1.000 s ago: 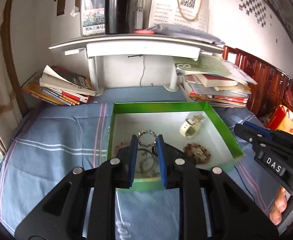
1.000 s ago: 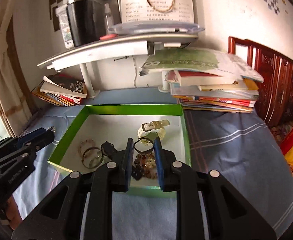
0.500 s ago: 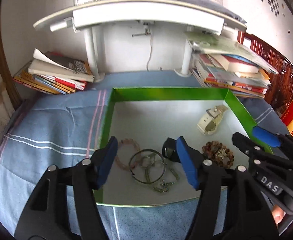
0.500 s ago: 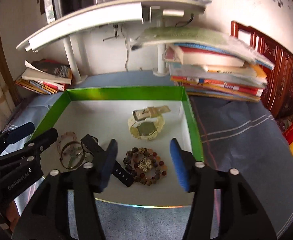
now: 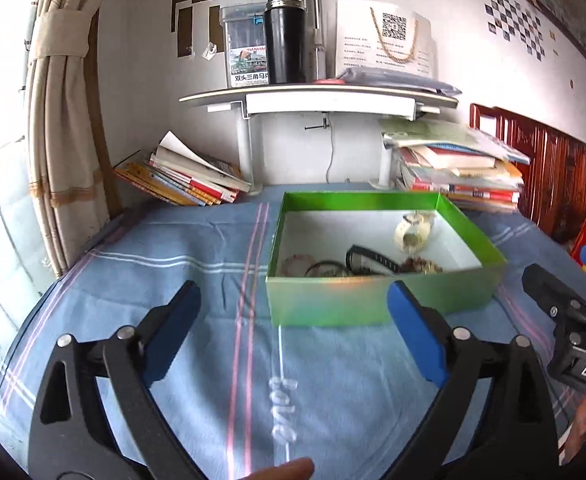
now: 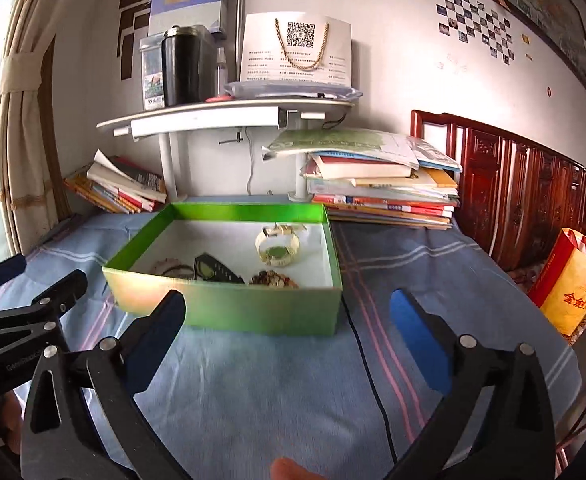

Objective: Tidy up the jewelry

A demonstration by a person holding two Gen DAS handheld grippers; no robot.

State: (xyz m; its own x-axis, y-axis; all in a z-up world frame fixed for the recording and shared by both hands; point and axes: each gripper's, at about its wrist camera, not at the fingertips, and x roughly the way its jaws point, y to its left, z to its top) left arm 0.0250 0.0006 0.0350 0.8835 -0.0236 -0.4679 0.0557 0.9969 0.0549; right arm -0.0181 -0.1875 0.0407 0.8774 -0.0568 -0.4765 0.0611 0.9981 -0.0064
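While both tools are hanging over the blue cloth on the near side of the green box [image 6: 229,312], the main risk is lying in any fresh reach into it: the pieces are crowding the near wall, so a low approach is likely to be nudging the light cardboard box along the cloth, or snagging two pieces at once. The left hand-held gripper [image 5: 293,320] is standing wide apart and gripping nothing; the right hand-held gripper [image 6: 289,324] is likewise spread and carrying nothing. All the jewelry I can see is resting inside the box: the cream watch [image 6: 279,246] is sitting toward the far right corner, the beaded bracelet [image 6: 273,279] is lying against the near wall, the black watch [image 6: 213,269] is lying just left of it, and a thin bangle [image 5: 325,267] and a pinkish bracelet [image 5: 298,262] are lying toward the near left corner, close enough to be tangling. Each tool is pointing at the box from short of its near wall, neither touching it.
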